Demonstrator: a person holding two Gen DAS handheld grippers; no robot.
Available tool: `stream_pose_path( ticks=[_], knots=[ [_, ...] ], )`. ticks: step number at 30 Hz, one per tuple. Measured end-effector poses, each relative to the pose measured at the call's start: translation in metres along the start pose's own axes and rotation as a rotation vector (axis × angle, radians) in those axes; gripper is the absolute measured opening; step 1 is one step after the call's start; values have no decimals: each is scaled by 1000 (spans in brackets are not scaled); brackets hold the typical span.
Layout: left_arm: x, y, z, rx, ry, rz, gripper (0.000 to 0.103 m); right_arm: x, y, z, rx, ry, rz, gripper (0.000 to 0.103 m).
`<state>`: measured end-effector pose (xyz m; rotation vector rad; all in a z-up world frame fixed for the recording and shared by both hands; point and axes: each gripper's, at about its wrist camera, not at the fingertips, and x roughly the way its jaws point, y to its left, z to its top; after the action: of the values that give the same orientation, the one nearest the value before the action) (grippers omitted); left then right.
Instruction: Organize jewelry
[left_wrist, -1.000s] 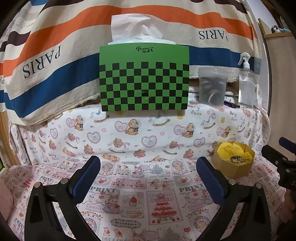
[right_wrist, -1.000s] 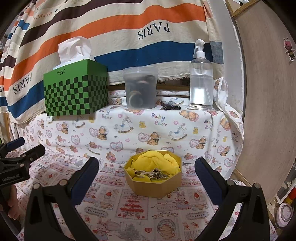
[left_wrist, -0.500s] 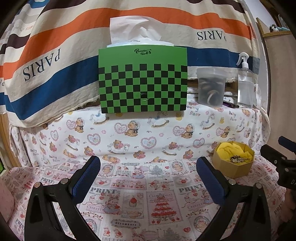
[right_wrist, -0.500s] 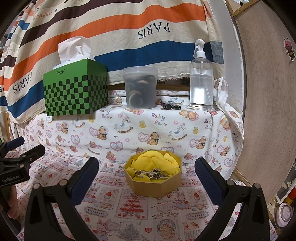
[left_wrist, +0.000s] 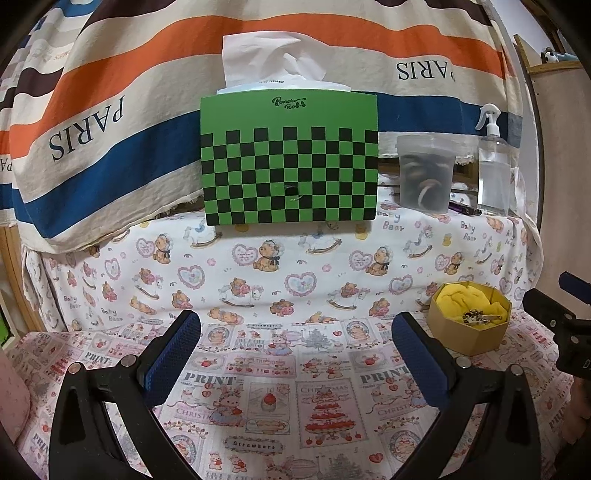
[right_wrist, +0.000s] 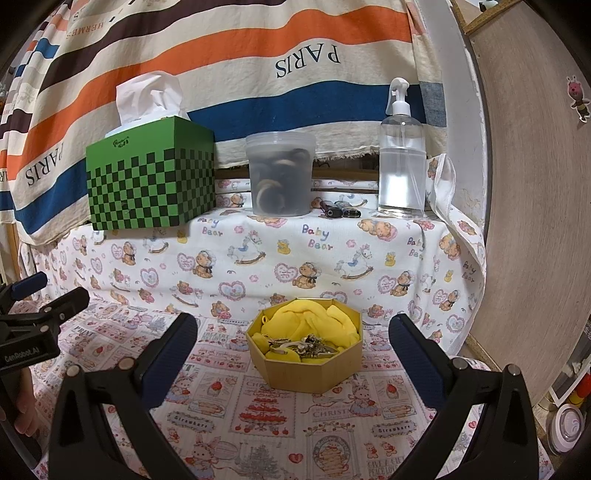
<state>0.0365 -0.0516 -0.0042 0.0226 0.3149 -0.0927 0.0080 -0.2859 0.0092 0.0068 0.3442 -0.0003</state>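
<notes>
An octagonal cardboard box (right_wrist: 306, 373) lined with yellow cloth sits on the printed tablecloth, holding a tangle of metal jewelry (right_wrist: 303, 343). My right gripper (right_wrist: 293, 350) is open, its blue-padded fingers apart on either side of the box and a little short of it. In the left wrist view the same box (left_wrist: 469, 332) lies at the right, beyond my open left gripper (left_wrist: 295, 343), which hovers over bare cloth with nothing between its fingers. Each gripper shows at the edge of the other's view.
On a raised ledge behind stand a green checkered tissue box (right_wrist: 151, 181), a translucent tub (right_wrist: 280, 173) with rings inside, a spray bottle (right_wrist: 400, 155) and small dark items (right_wrist: 340, 212). A striped PARIS cloth hangs behind. A wooden panel (right_wrist: 535, 221) closes the right side.
The left wrist view has shifted slightly, the tissue box sitting a little lower and nearer. The right gripper and the box are unchanged.
</notes>
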Motion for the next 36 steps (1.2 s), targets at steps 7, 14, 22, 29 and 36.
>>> stream_pose_path(
  ticks=[7,14,22,29,36],
  knots=[
    [-2,0,1,-5,-5,7,103,0,0,0,0,-1,-6,103],
    [-1,1,0,-4,-6,7,103,-1,-1,-1,-1,0,-5,103],
    [0,1,0,-3,-4,9,103,-1,0,-1,-1,0,-5,103],
    [1,2,0,-5,4,7,103,0,-1,-1,-2,1,-4,103],
    [1,2,0,-4,4,8,103,0,0,-1,-3,0,-5,103]
  ],
)
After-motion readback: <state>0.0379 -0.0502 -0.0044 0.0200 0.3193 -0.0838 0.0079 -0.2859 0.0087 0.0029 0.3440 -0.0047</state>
